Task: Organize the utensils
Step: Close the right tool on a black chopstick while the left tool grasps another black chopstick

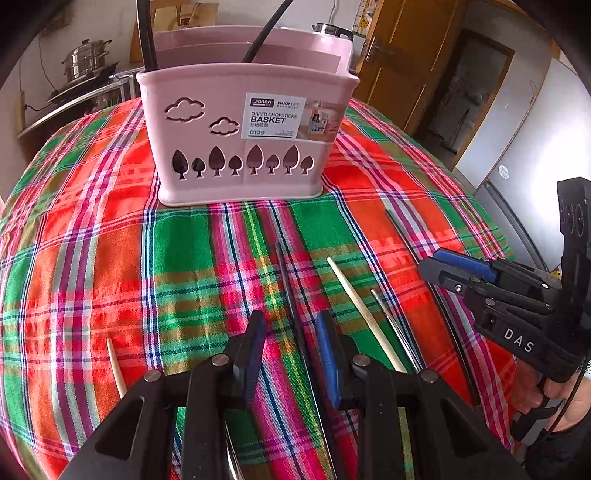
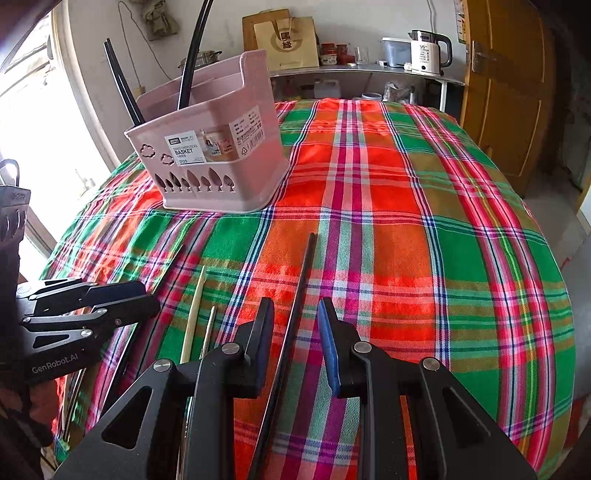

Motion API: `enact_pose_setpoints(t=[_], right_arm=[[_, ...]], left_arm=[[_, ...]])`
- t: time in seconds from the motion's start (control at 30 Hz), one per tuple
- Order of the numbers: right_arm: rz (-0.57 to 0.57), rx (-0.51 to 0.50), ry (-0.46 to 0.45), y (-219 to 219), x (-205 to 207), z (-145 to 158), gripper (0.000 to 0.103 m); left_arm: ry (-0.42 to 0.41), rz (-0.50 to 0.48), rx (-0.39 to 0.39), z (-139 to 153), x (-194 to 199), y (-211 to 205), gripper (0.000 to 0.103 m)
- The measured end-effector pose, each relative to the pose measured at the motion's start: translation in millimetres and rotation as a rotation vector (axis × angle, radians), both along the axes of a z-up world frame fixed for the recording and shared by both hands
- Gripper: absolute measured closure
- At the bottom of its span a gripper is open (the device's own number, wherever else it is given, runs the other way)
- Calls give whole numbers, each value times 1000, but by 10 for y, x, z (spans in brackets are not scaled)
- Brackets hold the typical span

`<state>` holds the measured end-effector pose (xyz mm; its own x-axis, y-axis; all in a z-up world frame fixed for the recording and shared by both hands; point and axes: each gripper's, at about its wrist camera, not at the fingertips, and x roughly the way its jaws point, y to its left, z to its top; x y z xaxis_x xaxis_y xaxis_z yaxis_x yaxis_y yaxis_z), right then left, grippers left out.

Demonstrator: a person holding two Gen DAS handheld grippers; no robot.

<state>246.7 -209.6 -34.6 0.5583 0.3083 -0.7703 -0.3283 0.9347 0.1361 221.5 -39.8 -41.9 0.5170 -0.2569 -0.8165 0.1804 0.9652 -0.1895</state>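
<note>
Left gripper [image 1: 291,328] open above black chopstick [image 1: 286,280].

wall: white [image 2: 221,22] | door: brown wood [image 2: 506,92] | window: bright, left [image 2: 33,122] | shelf: metal [image 2: 369,70]

1. The left wrist view is taken from just behind its own fingers [image 1: 258,354], angled down at the plaid tablecloth [image 1: 92,258].
2. The right wrist view is angled likewise, from further right.
3. The pink basket [image 1: 240,147] is shared by both.
</note>
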Motion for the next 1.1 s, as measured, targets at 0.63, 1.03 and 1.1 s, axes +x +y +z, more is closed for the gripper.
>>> enact_pose_setpoints(t=[0.63,1.03,1.1], right_arm=[[10,-78,18,172,233,-62,96],[33,3,-50,137,70,322,98],[38,19,-81,132,16,465,98]], left_arm=[[-18,41,75,17,219,-74,96],[-66,36,-8,373,122,122,99],[-89,31,-29,513,75,162,99]])
